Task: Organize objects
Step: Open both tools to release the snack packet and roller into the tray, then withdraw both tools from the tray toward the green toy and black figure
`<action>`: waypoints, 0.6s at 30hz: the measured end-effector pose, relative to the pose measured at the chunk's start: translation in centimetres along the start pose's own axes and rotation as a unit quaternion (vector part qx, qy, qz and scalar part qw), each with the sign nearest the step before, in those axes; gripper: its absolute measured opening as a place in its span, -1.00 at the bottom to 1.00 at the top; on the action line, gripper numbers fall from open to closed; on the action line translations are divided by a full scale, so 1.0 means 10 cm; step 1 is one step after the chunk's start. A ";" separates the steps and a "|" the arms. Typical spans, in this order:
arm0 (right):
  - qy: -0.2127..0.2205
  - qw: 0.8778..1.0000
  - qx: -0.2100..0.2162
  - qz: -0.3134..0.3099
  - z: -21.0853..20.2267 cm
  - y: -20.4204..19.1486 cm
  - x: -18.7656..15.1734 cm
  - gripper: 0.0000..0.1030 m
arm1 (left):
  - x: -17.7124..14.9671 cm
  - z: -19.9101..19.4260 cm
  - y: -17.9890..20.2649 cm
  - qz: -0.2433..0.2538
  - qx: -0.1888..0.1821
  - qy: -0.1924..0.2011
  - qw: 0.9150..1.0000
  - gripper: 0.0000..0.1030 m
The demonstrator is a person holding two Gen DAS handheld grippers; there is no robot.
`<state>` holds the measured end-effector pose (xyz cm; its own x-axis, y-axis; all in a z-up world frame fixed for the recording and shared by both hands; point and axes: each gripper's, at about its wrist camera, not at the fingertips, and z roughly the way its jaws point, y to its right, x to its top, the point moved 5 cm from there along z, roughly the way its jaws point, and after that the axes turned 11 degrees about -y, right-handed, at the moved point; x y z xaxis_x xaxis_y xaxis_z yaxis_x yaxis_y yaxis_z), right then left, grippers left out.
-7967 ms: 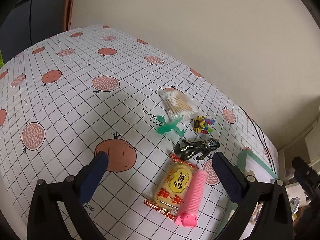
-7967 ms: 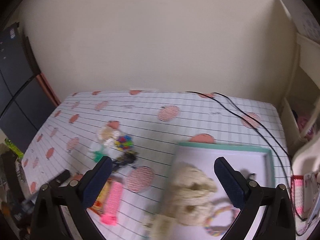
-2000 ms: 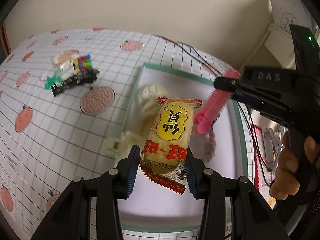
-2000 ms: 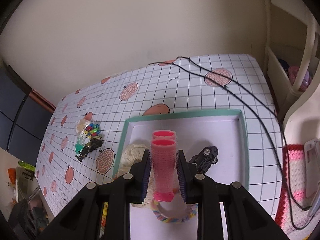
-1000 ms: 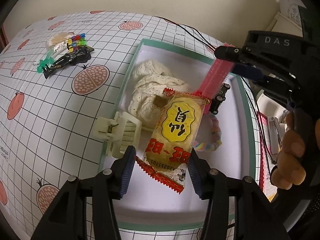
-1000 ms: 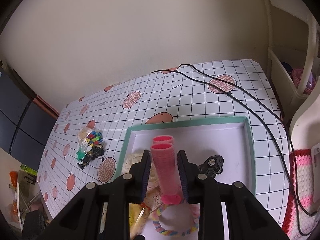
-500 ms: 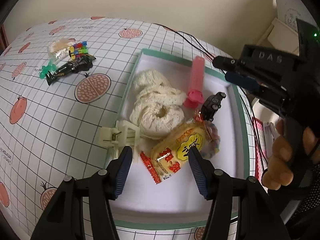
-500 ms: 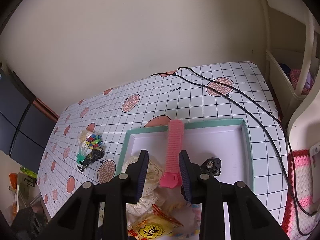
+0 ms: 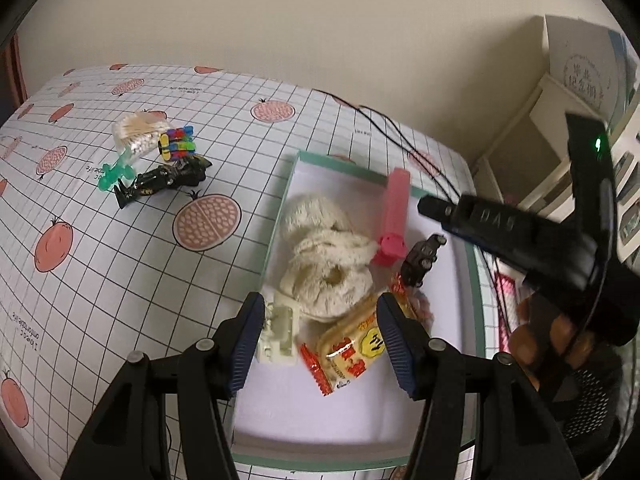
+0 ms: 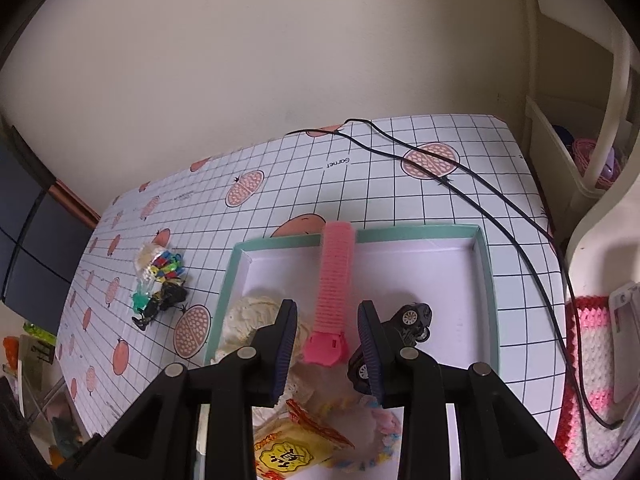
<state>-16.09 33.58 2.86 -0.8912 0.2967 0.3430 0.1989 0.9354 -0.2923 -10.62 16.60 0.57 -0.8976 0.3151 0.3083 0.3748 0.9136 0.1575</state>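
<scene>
Both grippers hang with fingers spread over the tray: the left gripper above the snack packet, the right gripper at the pink roller's six o'clock end.

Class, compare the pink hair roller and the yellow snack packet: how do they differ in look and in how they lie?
The pink hair roller is a long ribbed tube; the yellow snack packet is a flat glossy pouch with red crimped ends. The roller leans with its far end on the tray's back rim; the packet lies low at the near side, partly on the cream fabric. Both are released in the tray.
</scene>
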 end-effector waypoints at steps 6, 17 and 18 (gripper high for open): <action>-0.011 1.000 -0.009 -0.014 0.03 -0.08 -0.02 -0.34 | 0.12 -0.13 -0.18 -0.021 -0.006 0.024 0.999 0.15; -0.013 0.999 -0.023 -0.030 0.01 -0.20 -0.03 -0.08 | 0.29 -0.20 -0.82 -0.099 0.024 0.047 0.994 0.31; -0.012 0.999 -0.023 -0.031 0.02 -0.21 -0.04 -0.01 | 0.29 -0.20 -0.85 -0.103 0.026 0.048 0.993 0.31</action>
<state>-16.24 31.53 3.20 -0.9120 0.2341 0.3369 0.1616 0.9598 -0.2294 -15.95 9.19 2.00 -0.9271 0.0968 0.3622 0.1706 0.9692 0.1777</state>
